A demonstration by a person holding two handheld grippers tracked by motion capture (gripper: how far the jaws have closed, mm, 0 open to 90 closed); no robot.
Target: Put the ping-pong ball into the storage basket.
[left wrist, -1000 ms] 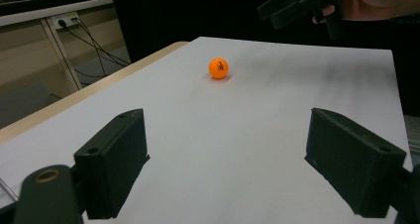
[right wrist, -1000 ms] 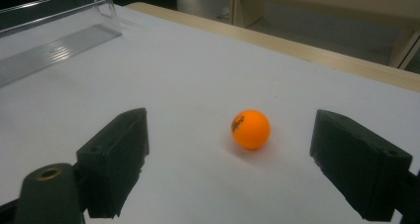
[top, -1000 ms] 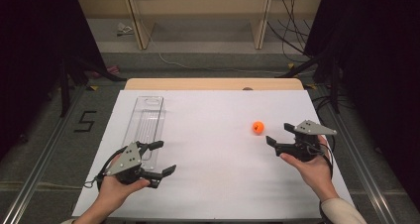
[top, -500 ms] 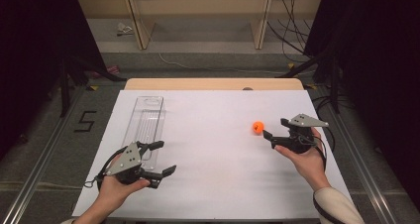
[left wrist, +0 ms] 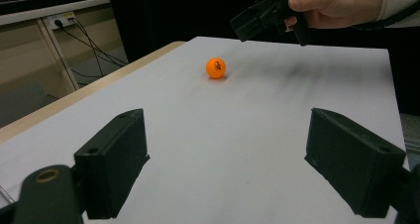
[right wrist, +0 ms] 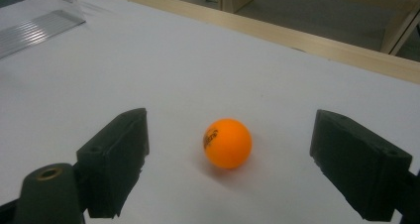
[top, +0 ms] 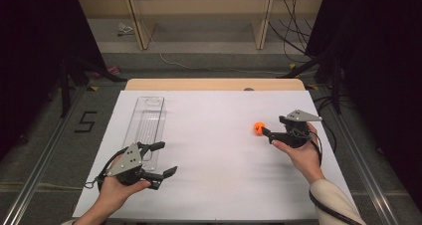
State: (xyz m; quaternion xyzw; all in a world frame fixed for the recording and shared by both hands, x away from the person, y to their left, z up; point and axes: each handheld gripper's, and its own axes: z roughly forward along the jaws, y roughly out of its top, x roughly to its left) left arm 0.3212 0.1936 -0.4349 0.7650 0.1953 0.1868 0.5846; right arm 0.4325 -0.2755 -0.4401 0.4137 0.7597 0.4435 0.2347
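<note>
A small orange ball point(top: 258, 128) rests on the white table top point(top: 214, 135), right of centre. My right gripper point(top: 265, 132) is open and level with it, its jaws reaching around the ball point(right wrist: 227, 143) without touching it. My left gripper point(top: 163, 159) hovers open near the front left of the table, nothing between its jaws. From the left gripper view the ball point(left wrist: 216, 68) lies far ahead, with the right hand and its gripper point(left wrist: 262, 13) above and behind it.
A clear plastic tray point(top: 146, 125) lies lengthwise on the left part of the table, just beyond my left gripper; its corner point(right wrist: 34, 16) is seen far off. A wooden strip point(top: 214, 84) edges the far side. Dark floor and cables surround the table.
My right gripper has moved left and forward to the ball, so its jaws now flank it. The left gripper and the ball have stayed put.
</note>
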